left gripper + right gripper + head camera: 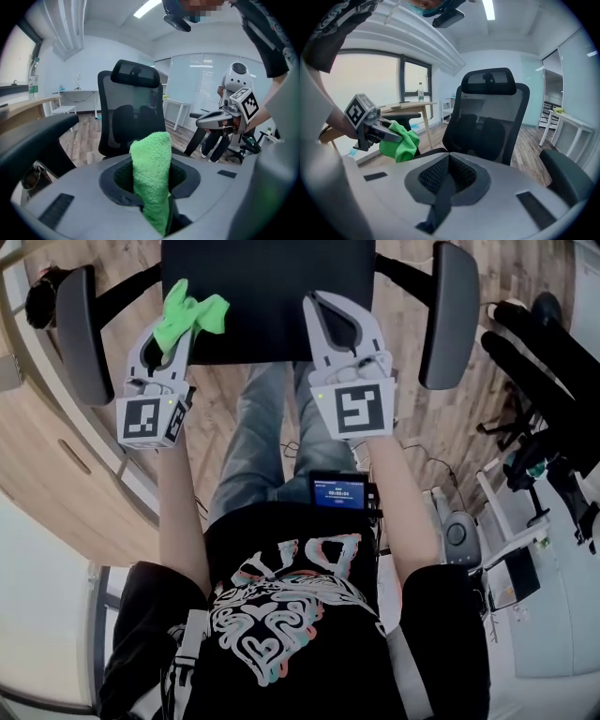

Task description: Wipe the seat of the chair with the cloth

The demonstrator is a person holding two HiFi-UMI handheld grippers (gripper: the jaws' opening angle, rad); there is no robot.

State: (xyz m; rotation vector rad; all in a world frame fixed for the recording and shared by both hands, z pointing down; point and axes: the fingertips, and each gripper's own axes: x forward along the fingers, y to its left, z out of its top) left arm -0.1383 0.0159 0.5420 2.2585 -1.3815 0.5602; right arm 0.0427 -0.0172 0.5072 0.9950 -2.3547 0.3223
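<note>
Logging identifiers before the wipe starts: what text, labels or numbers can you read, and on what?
Small screen at the person's chest: digits, too small to read.
Shirt print: stylised shapes, not legible.
Marker cubes, left and right: black square patterns, no words.
Nothing else readable.

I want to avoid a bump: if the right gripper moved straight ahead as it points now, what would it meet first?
Probably the chair's backrest: the right gripper, jaws shut and empty, points at its mesh above the seat. Depth is unclear.
</note>
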